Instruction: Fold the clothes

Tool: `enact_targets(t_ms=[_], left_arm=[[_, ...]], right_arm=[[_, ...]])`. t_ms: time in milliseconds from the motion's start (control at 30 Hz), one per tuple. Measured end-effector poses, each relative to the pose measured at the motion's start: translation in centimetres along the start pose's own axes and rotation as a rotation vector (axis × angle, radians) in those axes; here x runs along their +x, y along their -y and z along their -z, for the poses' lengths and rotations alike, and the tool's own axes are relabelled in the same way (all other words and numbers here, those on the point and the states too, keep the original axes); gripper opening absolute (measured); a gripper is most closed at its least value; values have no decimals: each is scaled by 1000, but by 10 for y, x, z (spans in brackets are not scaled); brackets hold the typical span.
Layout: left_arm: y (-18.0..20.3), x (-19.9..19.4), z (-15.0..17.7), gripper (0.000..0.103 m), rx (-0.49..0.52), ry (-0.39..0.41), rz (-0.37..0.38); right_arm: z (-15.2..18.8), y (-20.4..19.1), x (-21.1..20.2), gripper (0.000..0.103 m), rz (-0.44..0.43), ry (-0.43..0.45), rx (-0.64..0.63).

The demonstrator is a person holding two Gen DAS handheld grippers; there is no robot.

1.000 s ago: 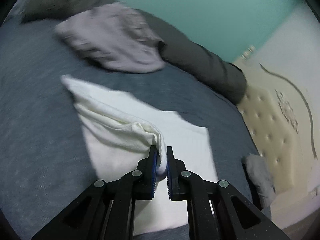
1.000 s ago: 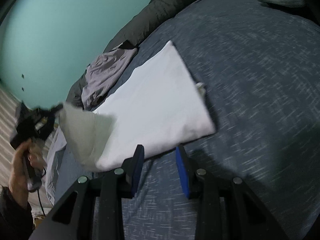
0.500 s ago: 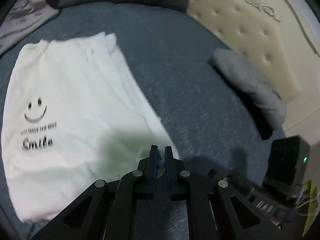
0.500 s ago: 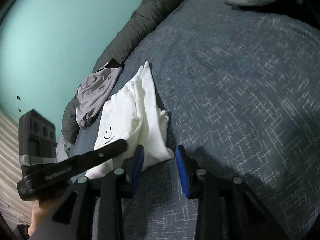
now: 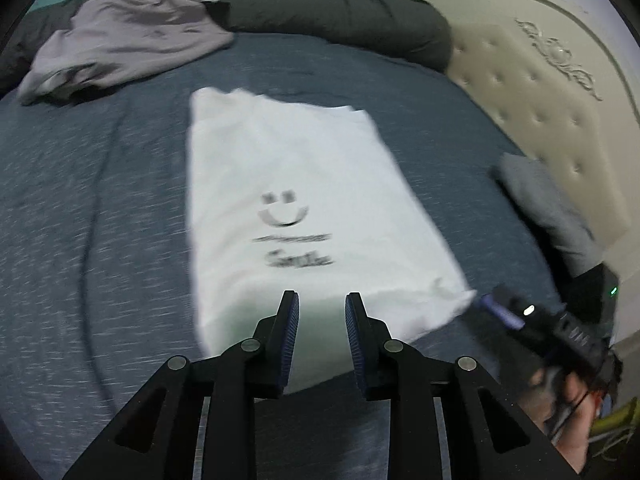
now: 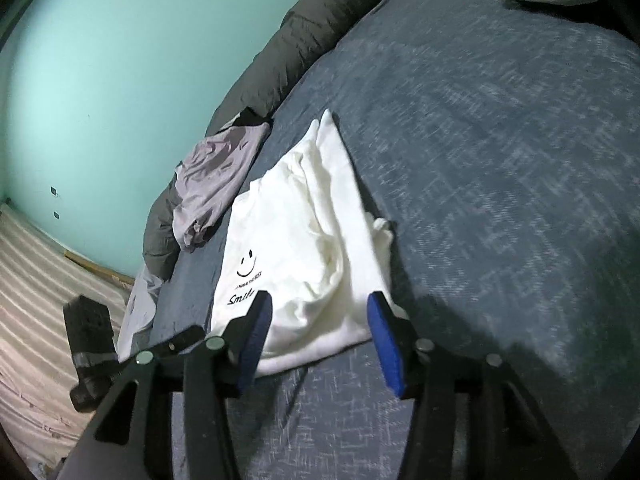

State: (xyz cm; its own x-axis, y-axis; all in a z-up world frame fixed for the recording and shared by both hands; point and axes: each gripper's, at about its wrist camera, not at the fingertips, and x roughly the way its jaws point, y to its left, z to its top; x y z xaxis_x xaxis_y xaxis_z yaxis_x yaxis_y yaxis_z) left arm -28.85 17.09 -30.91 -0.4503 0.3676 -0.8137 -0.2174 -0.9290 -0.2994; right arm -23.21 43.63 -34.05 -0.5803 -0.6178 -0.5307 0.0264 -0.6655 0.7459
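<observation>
Now the white shirt point(image 5: 304, 184) lies flat mid-bed point(image 5: 100, 200), open blanket all around. Left claw point(image 5: 322, 312) and right claw point(image 6: 316, 312), both just opening, hold nothing at its near edge.

White T-shirt point(image 5: 304, 184) w/ black smiley & "Smile" print on a blue-grey heathered bedspread point(image 5: 100, 200), lilac garment point(image 5: 120, 40) beyond the shirt, dark grey duvet roll point(image 5: 340, 12) behind, cream tufted headboard point(image 5: 540, 100), mint-green wall point(image 6: 120, 80).
</observation>
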Motion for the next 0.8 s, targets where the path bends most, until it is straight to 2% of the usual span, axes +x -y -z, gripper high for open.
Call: enact_targets(t_ms=[300,367,400,433,500,700,800], left_arm=[[-14,8,22,26,-5,-17,28],[-15,9,23,26,-12,-15,36],[-15,10,24,26,-9,-16,36],[-15,12,26,26,-2,-18,34],[-12,13,29,26,17,-31,30],[-8,14,31,26,22,-33,32],[-2,12,30,27,40,-30,37]], right_arm=[[4,-8,28,51,59,-76,-48],[6,-5,31,42,58,-81,-50],[6,-6,31,27,67,-78,-58],[6,-6,31,17,76,-75,-66],[4,-5,28,6,69,-60,-60],[-3,-5,9,3,40,8,-55],[-7,-15,-2,3,56,43,-108]])
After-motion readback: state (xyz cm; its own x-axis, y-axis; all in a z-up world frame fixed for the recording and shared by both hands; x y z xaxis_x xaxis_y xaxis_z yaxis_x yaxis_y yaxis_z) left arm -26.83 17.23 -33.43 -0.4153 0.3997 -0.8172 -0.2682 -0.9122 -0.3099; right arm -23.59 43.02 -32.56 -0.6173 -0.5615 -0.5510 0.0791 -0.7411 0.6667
